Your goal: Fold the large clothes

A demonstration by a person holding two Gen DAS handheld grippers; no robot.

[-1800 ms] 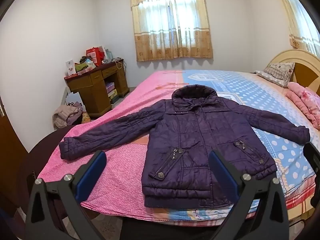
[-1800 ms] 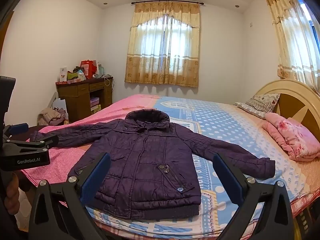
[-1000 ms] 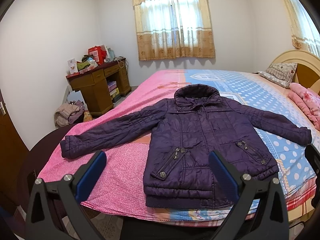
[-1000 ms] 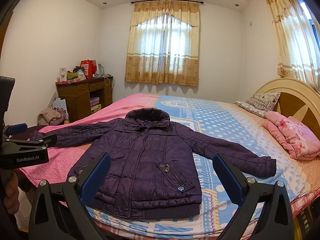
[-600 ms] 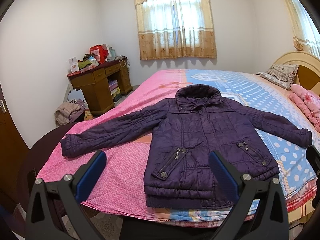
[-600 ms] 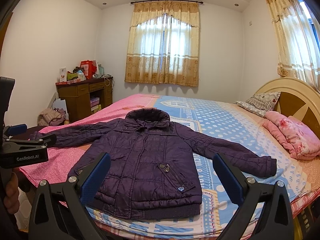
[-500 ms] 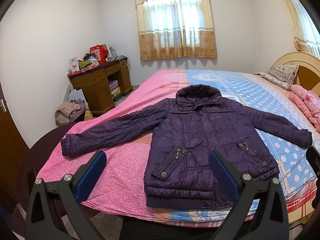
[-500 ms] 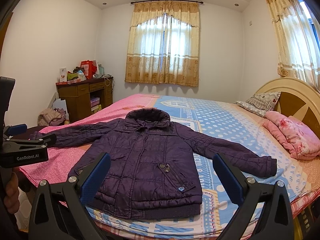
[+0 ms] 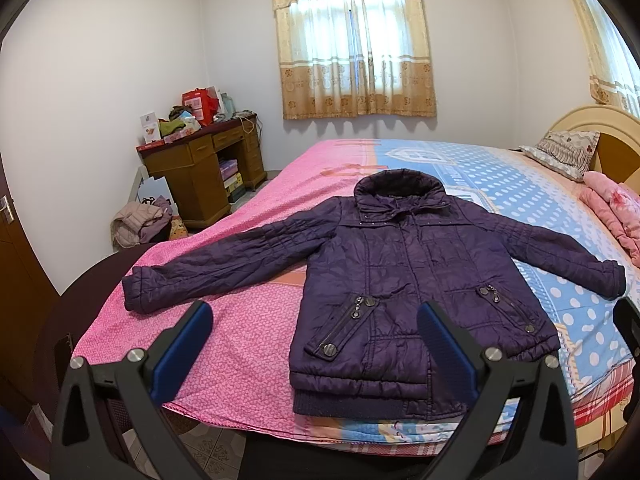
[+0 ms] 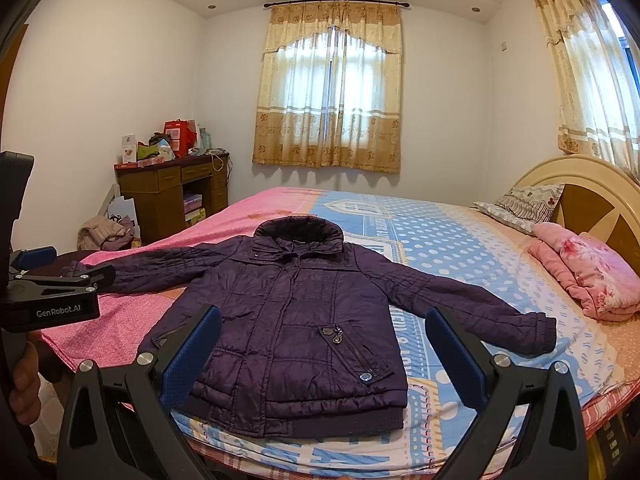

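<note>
Purple jacket point(image 9: 404, 272) flat on bed point(image 9: 240, 320), unfolded. Left gripper point(image 9: 314, 326), right gripper point(image 10: 322, 334) wide, empty. Fold not begun; next likely pinch sleeve cuff point(image 10: 540, 334).

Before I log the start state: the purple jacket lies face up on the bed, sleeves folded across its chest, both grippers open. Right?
Not quite. The purple jacket lies on the bed with sleeves spread out sideways, as the left wrist view shows. Left gripper and right gripper are open.
</note>
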